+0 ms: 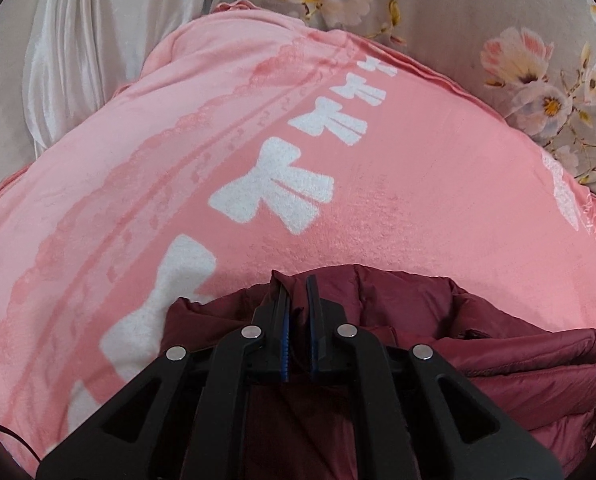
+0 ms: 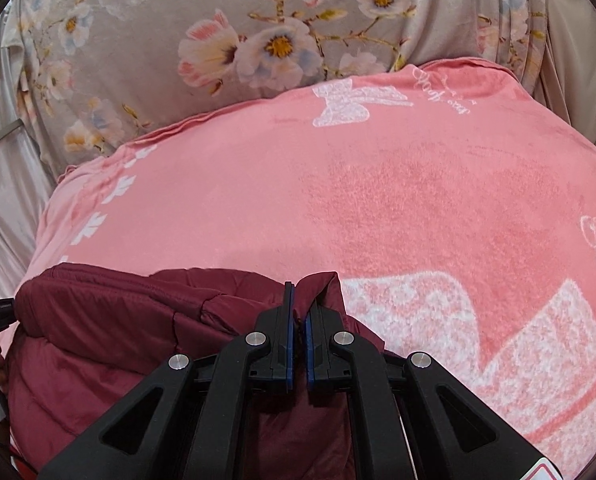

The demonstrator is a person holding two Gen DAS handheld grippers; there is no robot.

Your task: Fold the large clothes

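Maroon jacket [image 1: 497,360] edge pinched in both tools [image 1: 298,284] [image 2: 299,292] on blanket [image 2: 377,200].

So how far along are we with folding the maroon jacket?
Early to mid-fold. Done: the maroon puffer jacket lies on the pink bow-print blanket. In hand: left gripper and right gripper each pinch a jacket edge. Left: it looks bunched, so carry the fold over, flatten, release.

maroon jacket [image 1: 497,344], pink blanket [image 1: 397,184] – white bows, floral sheet [image 2: 218,40]
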